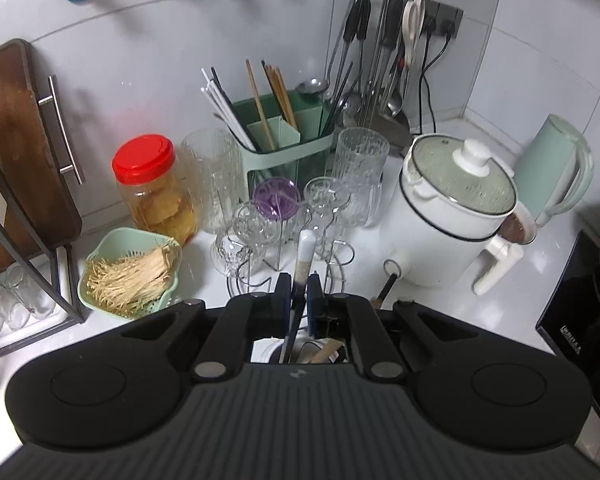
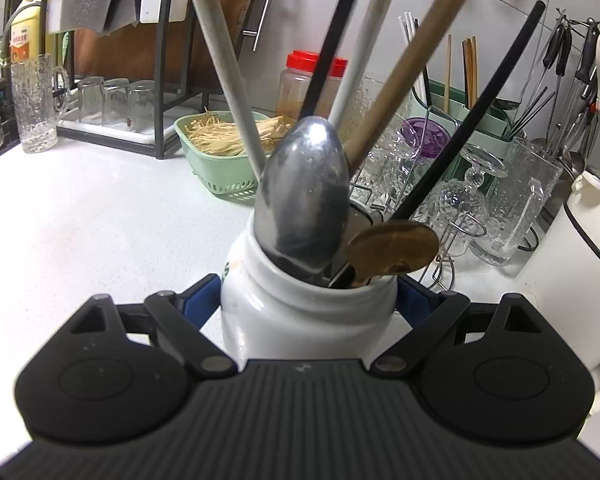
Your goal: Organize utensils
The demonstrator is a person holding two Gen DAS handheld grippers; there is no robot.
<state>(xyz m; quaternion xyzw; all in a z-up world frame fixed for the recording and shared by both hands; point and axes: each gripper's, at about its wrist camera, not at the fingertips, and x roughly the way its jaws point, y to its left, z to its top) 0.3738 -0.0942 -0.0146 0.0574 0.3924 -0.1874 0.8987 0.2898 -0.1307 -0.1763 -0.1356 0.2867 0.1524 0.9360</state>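
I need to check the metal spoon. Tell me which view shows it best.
The right wrist view: the metal spoon stands bowl-up in the white jar, large and unobstructed. The left wrist view shows only utensil handles at its tongs, no spoon bowl.

one white jar (image 2: 300,312), one metal spoon (image 2: 304,196), one wooden spoon (image 2: 392,244), one red-lidded jar (image 1: 152,188).

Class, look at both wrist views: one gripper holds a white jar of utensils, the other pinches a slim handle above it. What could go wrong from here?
1. The left gripper pinches a thin white-tipped utensil; it might twist or slip out.
2. The white jar is crowded with a metal spoon and wooden spoon, so moving one utensil could snag others.
3. The glasses on the wire rack stand just beyond and could be knocked.
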